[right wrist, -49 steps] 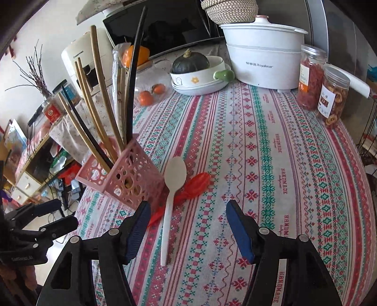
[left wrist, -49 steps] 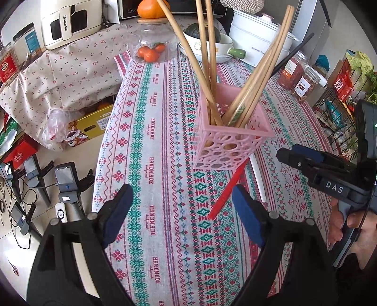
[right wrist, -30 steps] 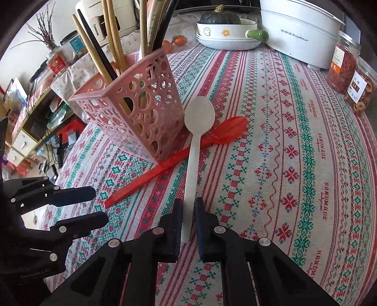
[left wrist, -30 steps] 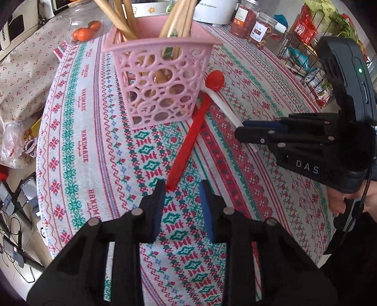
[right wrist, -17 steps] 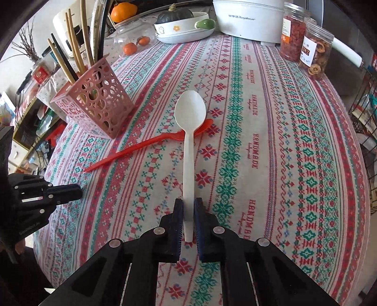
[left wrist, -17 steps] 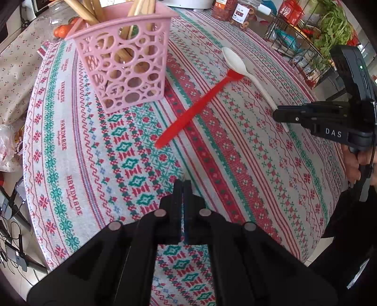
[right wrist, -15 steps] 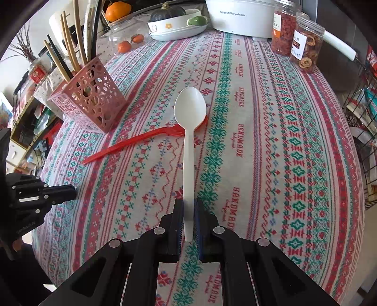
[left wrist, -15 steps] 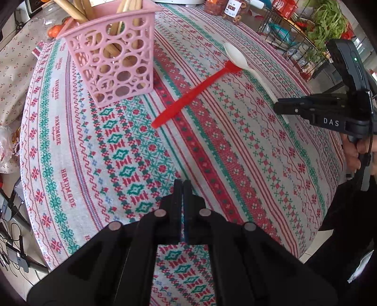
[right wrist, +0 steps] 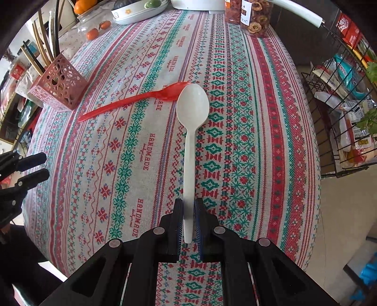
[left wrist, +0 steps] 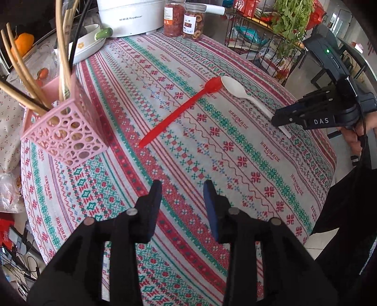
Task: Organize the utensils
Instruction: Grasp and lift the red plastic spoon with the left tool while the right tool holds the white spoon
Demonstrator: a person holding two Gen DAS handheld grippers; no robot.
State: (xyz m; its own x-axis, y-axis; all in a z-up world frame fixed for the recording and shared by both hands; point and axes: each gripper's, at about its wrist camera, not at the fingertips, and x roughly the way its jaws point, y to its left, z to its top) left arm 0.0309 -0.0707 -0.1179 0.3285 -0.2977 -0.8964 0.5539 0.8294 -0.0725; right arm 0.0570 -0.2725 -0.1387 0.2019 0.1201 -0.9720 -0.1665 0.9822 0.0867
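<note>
Right claw (right wrist: 188, 217) pinches the white spoon (right wrist: 192, 110) by the very end of its handle; long axis runs straight out along the claw toward 12 o'clock, bowl farthest away, concave side up; whether the bowl touches the cloth cannot be told.

The pink holder (right wrist: 57, 86) sits at about 10 o'clock from the right claw, well apart, chopsticks (right wrist: 44, 40) standing in it and leaning; so the held spoon likely has to swing left and tip upright, handle or bowl down, to drop in.

Red spoon (right wrist: 139, 97) lies flat on the tabletop (right wrist: 271, 141), long axis roughly 8-to-2 o'clock in the right wrist view, bowl just beside or under the white bowl's far left edge, handle tip pointing toward the holder.

Left claw (left wrist: 182, 191) is spread, holding nothing, hovering over bare cloth; in its view the red handle tip is at 11 o'clock, near, the holder at 10 o'clock; left is judged the nearer arm for the red spoon.

Surface: patterned woven tablecloth; room: white cooker (left wrist: 130, 16), jars (left wrist: 183, 20), dish at the far edge, wire rack (right wrist: 341, 106) with groceries at 3 o'clock off the table.
</note>
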